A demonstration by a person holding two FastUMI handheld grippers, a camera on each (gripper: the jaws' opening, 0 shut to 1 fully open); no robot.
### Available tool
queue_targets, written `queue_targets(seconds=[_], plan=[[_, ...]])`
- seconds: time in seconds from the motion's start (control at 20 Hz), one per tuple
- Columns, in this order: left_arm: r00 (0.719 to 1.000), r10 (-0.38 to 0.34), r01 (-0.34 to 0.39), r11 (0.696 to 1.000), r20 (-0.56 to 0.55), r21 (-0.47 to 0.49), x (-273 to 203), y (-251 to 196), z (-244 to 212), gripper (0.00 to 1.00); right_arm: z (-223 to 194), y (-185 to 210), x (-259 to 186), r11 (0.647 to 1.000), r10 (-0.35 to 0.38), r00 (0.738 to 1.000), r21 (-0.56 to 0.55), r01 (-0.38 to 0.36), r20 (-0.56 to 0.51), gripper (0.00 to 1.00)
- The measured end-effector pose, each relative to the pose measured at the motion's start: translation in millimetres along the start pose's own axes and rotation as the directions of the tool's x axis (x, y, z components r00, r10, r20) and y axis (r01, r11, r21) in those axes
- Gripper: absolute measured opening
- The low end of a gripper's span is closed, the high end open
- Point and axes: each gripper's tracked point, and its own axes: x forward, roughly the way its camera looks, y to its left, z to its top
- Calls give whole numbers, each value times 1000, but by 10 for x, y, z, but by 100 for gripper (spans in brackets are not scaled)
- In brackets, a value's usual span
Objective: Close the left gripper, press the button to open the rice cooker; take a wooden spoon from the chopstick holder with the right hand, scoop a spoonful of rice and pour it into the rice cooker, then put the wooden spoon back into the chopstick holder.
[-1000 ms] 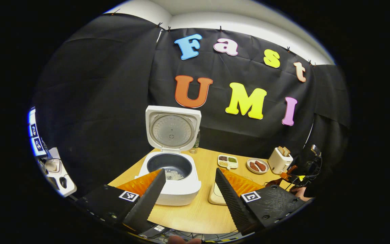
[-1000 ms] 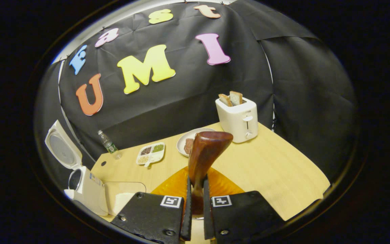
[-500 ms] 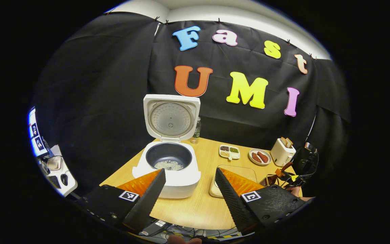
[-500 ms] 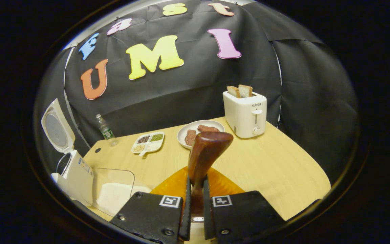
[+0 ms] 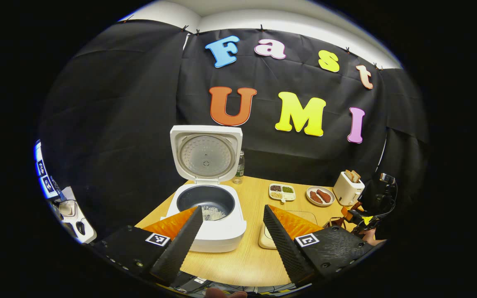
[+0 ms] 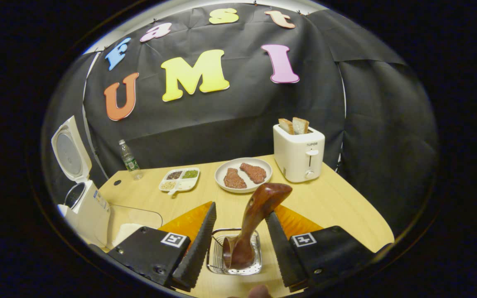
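Left gripper view: left gripper point(image 5: 231, 225) spread wide and empty above the table point(image 5: 242, 260), rice cooker point(image 5: 207, 207) lid up, rice inside; right gripper view: right gripper point(image 6: 238, 236) spread wide, holding nothing, wooden spoon point(image 6: 253, 223) standing tilted in the chopstick holder point(image 6: 233, 269) between its fingers.

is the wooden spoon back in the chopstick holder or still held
Back in: the wooden spoon stands leaning in the chopstick holder, and the right gripper is open, its fingers clear of the spoon.
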Motion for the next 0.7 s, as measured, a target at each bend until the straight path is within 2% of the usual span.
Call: queue_targets(seconds=[0.3,0.5,0.7], plan=[[997,0,-1,1000,75,17,154,30,248,94,406,-191,-256,999,-49,996,-15,51,73,81],[991,4,-9,999,131,36,315,114,500,94,710,-171,-501,999,-35,992,-19,38,123,90],[973,6,-25,997,231,78,567,206,1068,94,1060,-70,-809,999,-14,983,-35,21,183,92]])
